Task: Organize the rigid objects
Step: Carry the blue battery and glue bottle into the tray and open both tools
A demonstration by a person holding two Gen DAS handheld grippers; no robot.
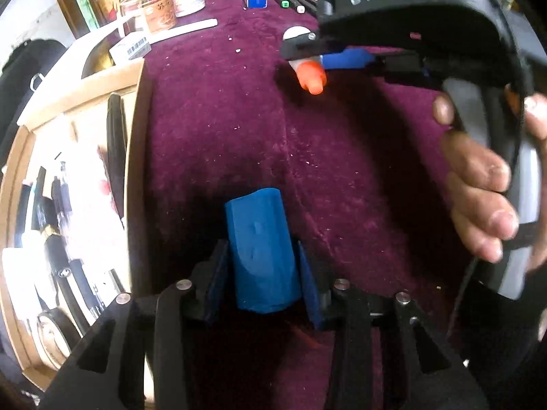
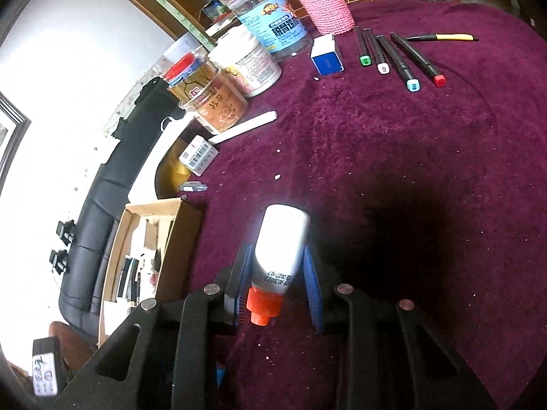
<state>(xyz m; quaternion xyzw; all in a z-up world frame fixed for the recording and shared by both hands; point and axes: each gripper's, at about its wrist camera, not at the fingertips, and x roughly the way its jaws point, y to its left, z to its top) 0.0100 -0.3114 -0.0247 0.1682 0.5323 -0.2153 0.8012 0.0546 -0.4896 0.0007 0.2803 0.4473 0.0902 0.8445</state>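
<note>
A dark purple velvet cloth [image 2: 393,157] covers the table in front of you, and at its left edge sits an open cardboard box [image 1: 136,102] already holding pens and other dark stationery. Along the far edge stand several plastic jars [image 2: 239,58] and a pink knitted cup [image 2: 324,3], with a small blue-and-white box [image 2: 327,55] just beside the cup and four black markers [image 2: 396,56] lying in a row to its right. Your right hand [image 1: 485,184] wraps the handle of the right gripper [image 2: 278,275], whose jaws are clamped on a white glue bottle [image 2: 278,246] with its orange cap [image 2: 263,305] pointing back toward the camera, held above the cloth. Your left gripper [image 1: 261,266] has a blue block [image 1: 261,249] standing between its blue pads; the pads flank it closely, but you cannot tell whether they press on it.
</note>
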